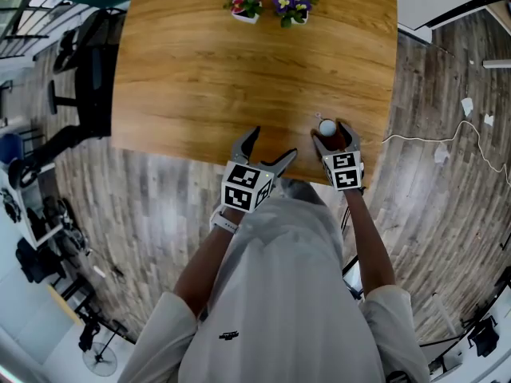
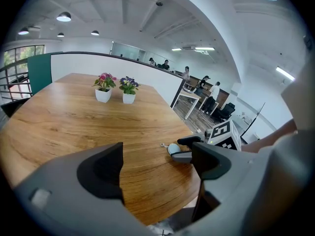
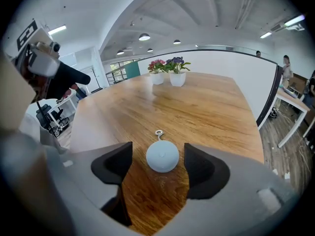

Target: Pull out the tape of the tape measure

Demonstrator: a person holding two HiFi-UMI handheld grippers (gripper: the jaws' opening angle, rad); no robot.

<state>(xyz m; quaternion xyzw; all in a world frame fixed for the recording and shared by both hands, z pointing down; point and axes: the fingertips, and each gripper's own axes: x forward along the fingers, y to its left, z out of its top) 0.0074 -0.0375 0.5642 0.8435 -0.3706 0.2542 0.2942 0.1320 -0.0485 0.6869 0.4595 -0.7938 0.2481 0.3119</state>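
A broad wooden tabletop (image 1: 200,78) carries a small, round, pale blue tape measure (image 3: 162,157), which sits near the edge closest to the person (image 1: 287,294). The person stands just behind the tape measure in a light shirt and holds tongs in each hand. The right tongs (image 1: 331,134) are lowered around the tape measure with their jaws apart. A gap of bare wood shows on each side, so neither pad touches it. The left tongs (image 2: 156,166) hang near the tape measure on its left, jaws wide apart with only tabletop between them. Well beyond the tape measure stand two white pots, one of pink flowers (image 1: 245,2) and one of purple flowers (image 1: 292,5). The tape measure's little metal pull ring (image 3: 158,132) lies on its far side, pointing towards the pots.
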